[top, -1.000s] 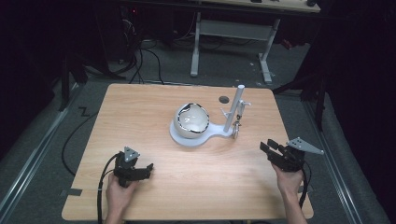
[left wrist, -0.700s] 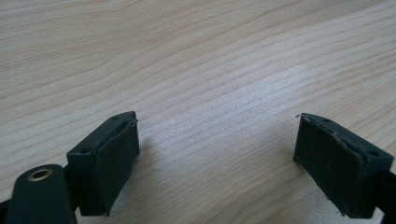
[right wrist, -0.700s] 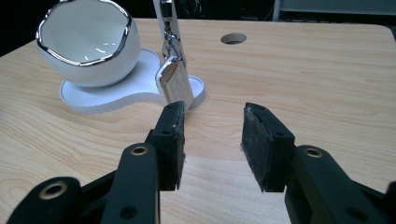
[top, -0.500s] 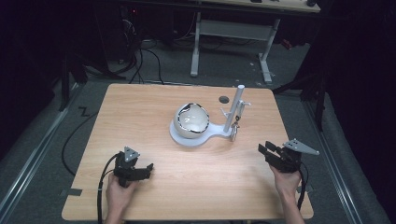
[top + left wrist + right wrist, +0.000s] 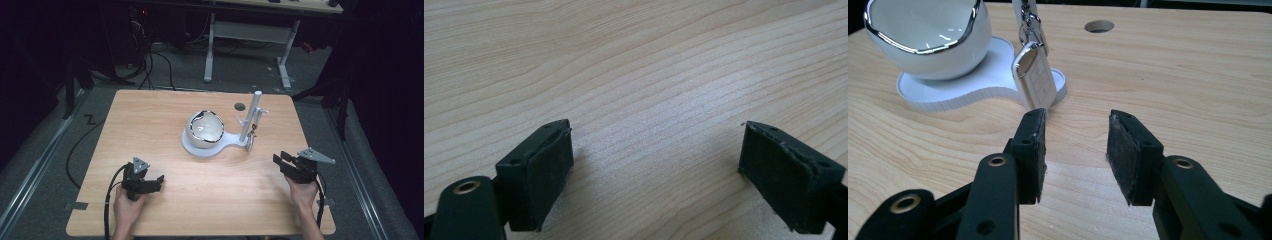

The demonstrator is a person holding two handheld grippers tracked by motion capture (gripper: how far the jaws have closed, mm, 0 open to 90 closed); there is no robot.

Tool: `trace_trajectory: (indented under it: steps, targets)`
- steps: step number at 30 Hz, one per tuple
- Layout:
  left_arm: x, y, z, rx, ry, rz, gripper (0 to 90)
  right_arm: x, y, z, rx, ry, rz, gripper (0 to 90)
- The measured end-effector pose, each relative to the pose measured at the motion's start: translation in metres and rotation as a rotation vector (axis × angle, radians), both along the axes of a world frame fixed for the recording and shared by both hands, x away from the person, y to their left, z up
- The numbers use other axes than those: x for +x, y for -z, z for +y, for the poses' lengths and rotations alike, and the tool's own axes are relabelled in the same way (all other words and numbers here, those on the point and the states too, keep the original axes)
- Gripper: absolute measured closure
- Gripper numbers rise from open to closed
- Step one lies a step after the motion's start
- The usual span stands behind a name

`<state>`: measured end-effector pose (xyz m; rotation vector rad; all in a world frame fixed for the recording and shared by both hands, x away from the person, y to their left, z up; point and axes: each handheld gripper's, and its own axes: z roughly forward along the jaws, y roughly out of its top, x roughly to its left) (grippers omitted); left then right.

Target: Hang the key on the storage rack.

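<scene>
A white egg-shaped bowl (image 5: 205,129) with a chrome rim sits on a flat white base (image 5: 222,146) at the table's middle. From the base's upright post (image 5: 252,116) a white key fob (image 5: 250,142) hangs on a clip. In the right gripper view the key fob (image 5: 1035,77) dangles just beyond my right gripper (image 5: 1075,125), which is open and empty, with the bowl (image 5: 928,30) further left. My right gripper (image 5: 281,161) is held near the table's right front. My left gripper (image 5: 156,181) rests at the left front, and my left gripper (image 5: 656,150) stands wide open over bare wood.
A round hole (image 5: 240,106) pierces the wooden table (image 5: 150,120) behind the stand. A black cable (image 5: 107,200) trails from the left gripper over the front edge. Beyond the table are dark floor, cables and a white desk frame (image 5: 250,35).
My right gripper has drifted a little to the left, toward the stand. The left gripper and the stand have stayed where they were.
</scene>
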<state>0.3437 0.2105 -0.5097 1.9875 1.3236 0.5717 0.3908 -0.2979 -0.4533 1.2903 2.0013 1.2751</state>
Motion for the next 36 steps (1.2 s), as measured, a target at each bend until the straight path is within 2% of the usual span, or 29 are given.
trace_trajectory:
  steps: [2, 20, 27, 36]
  targets:
    - [0.0, 0.0, 0.0, 0.0, 0.0, 0.0, 14.4, 0.002, 0.002, 0.002, -0.012, -0.002, 0.003, 59.5]
    - [0.0, 0.0, 0.0, 0.0, 0.0, 0.0, 14.4, 0.01, 0.014, 0.007, -0.025, 0.01, 0.032, 59.8]
    - [0.0, 0.0, 0.0, 0.0, 0.0, 0.0, 14.4, 0.007, 0.024, 0.004, -0.03, 0.02, 0.06, 59.8]
    - [0.0, 0.0, 0.0, 0.0, 0.0, 0.0, 14.4, 0.01, 0.028, 0.004, -0.051, 0.032, 0.065, 59.8]
